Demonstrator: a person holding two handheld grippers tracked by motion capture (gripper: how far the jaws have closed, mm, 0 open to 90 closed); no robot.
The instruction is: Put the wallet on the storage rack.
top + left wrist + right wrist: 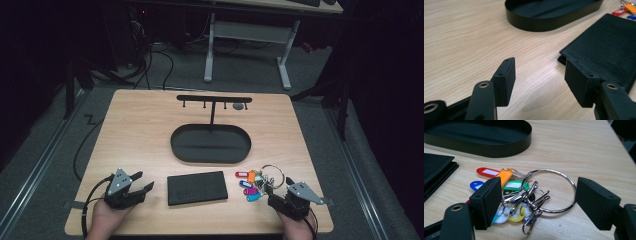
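Tabletop bare ahead; both grippers' jaws wide, right gripper flanking key ring.

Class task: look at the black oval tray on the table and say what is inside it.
The oval tray holds nothing loose; only the stand's post rises from its floor. Its near wall hides the strip of floor behind it.

Both hands rest low at the near edge, left gripper and right gripper fingers spread apart.
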